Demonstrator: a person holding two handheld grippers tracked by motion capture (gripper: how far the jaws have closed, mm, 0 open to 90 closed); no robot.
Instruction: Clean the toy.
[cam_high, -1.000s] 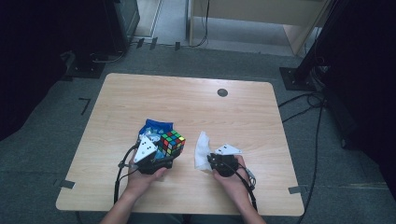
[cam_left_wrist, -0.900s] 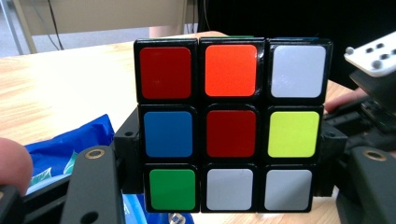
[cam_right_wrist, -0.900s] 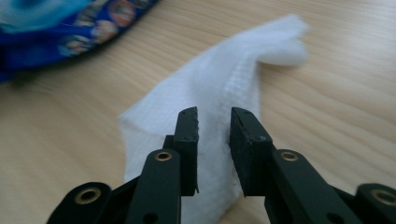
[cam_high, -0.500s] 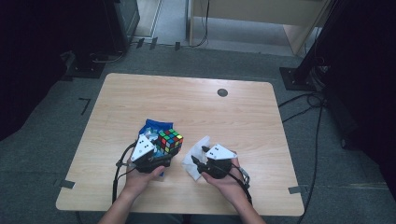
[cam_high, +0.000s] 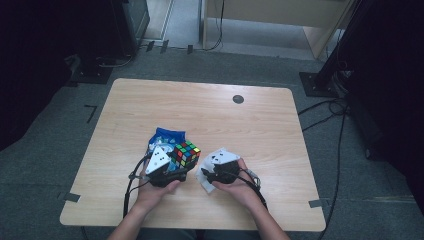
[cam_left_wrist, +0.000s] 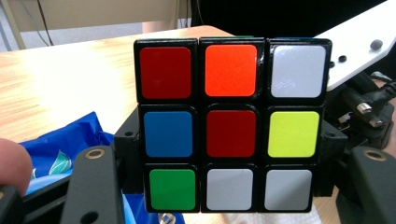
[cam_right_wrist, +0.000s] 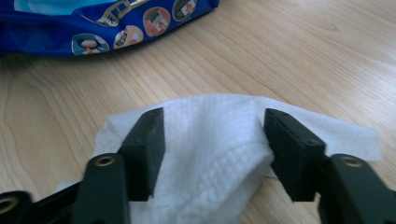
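Observation:
A scrambled Rubik's cube (cam_high: 186, 153) (cam_left_wrist: 231, 123) is held just above the table, and my left gripper (cam_high: 176, 167) (cam_left_wrist: 229, 186) is shut on it, a black jaw at each side. Close to its right, my right gripper (cam_high: 207, 172) (cam_right_wrist: 215, 144) points down at a crumpled white wipe (cam_high: 202, 183) (cam_right_wrist: 210, 116) that lies on the wood. Its jaws have just been opening. They stand apart on either side of the wipe's raised fold without pressing it.
A blue wipe packet (cam_high: 162, 136) (cam_right_wrist: 93, 23) (cam_left_wrist: 60, 154) lies behind the cube. The wooden table (cam_high: 250, 130) has a black grommet (cam_high: 238, 99) at the back. Cables trail from both grippers to the table's near edge.
The right gripper has moved left and slightly down toward the cube, opened, and let the wipe settle on the table. The left gripper and cube have stayed put.

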